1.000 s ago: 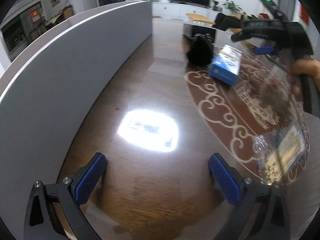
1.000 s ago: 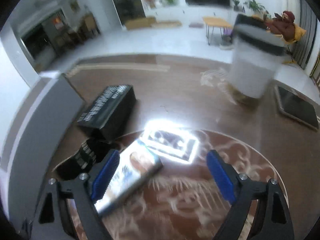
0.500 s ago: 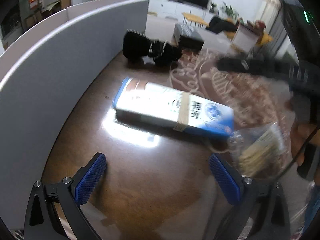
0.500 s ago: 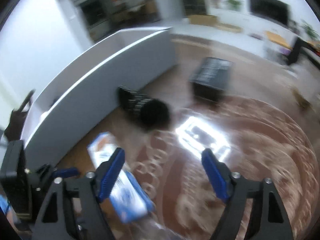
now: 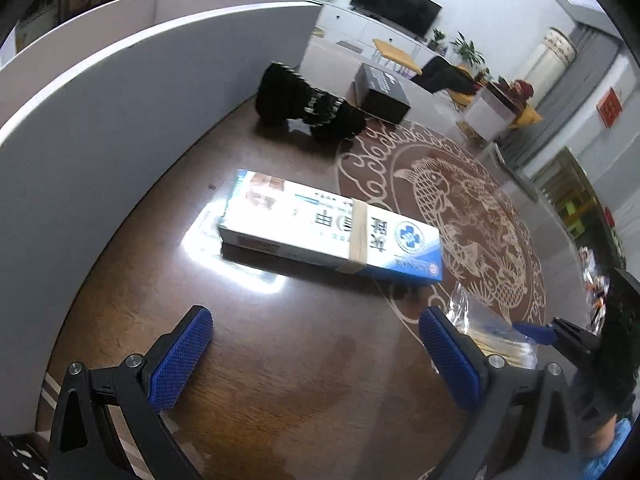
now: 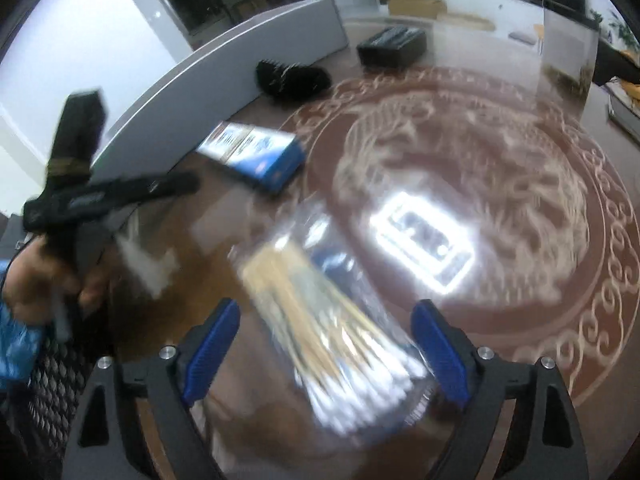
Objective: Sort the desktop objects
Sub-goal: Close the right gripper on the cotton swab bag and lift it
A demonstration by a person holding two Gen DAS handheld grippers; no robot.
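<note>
My left gripper (image 5: 314,354) is wide with nothing between its fingers. It hangs over the brown table (image 5: 280,380) at the bottom of the frame. The box (image 5: 332,228) lies flat in the middle, above my fingers and not touching them. A black thing (image 5: 308,100) sits at the top by the grey wall (image 5: 100,120).

My right gripper (image 6: 326,346) is opening. The bag (image 6: 320,320) of cotton sticks lies between its fingers at the bottom middle, but they do not squeeze it. The picture is blurry.
</note>
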